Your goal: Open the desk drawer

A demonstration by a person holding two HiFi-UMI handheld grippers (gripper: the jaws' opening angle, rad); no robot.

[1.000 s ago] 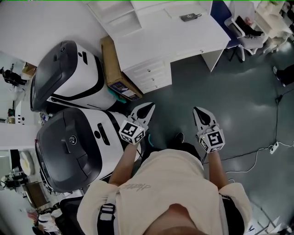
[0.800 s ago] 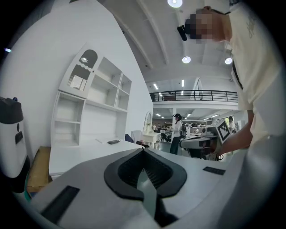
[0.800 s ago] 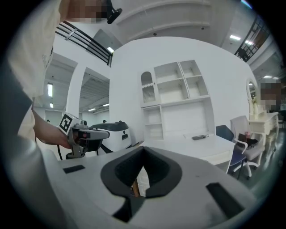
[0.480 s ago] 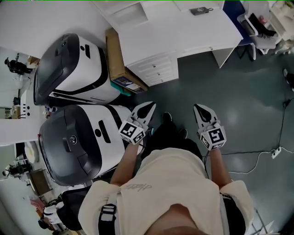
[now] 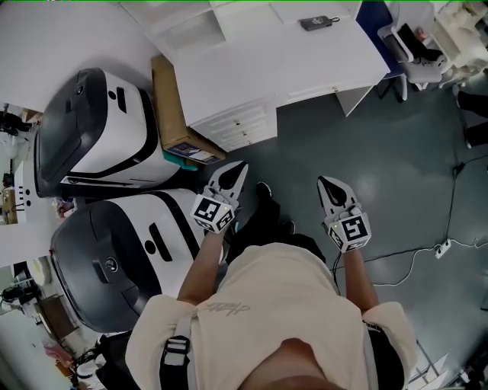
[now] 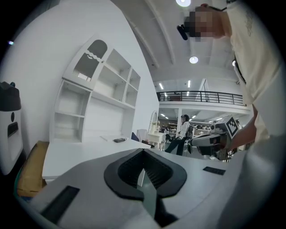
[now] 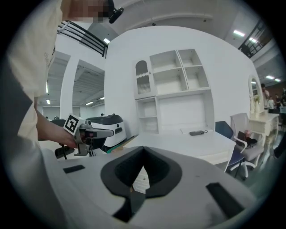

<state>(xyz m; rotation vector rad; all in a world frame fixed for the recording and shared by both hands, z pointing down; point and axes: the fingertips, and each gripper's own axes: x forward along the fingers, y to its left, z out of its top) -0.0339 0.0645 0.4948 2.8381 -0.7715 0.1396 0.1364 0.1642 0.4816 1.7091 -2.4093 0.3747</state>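
The white desk [image 5: 290, 61] stands at the top of the head view, and its stack of drawers [image 5: 238, 128] faces the grey floor. Both grippers hang in the air over the floor, well short of the drawers. My left gripper [image 5: 232, 171] is shut with nothing in it and points toward the drawer stack. My right gripper [image 5: 329, 185] is also shut and empty, further right. In the left gripper view the desk top [image 6: 76, 154] lies beyond the shut left gripper [image 6: 144, 153]. The right gripper view shows the desk [image 7: 192, 142] past the shut right gripper [image 7: 143, 153].
Two large white-and-black machines [image 5: 95, 141] [image 5: 114, 255] stand to the left. A cardboard box [image 5: 171, 107] leans between them and the desk. A small black device [image 5: 314, 23] lies on the desk. A chair [image 5: 415, 53] is at the far right, a cable [image 5: 423, 255] on the floor.
The person has stepped, a foot swinging forward between the grippers, and the desk has shifted slightly in the view. Both grippers stay shut and held out in front.
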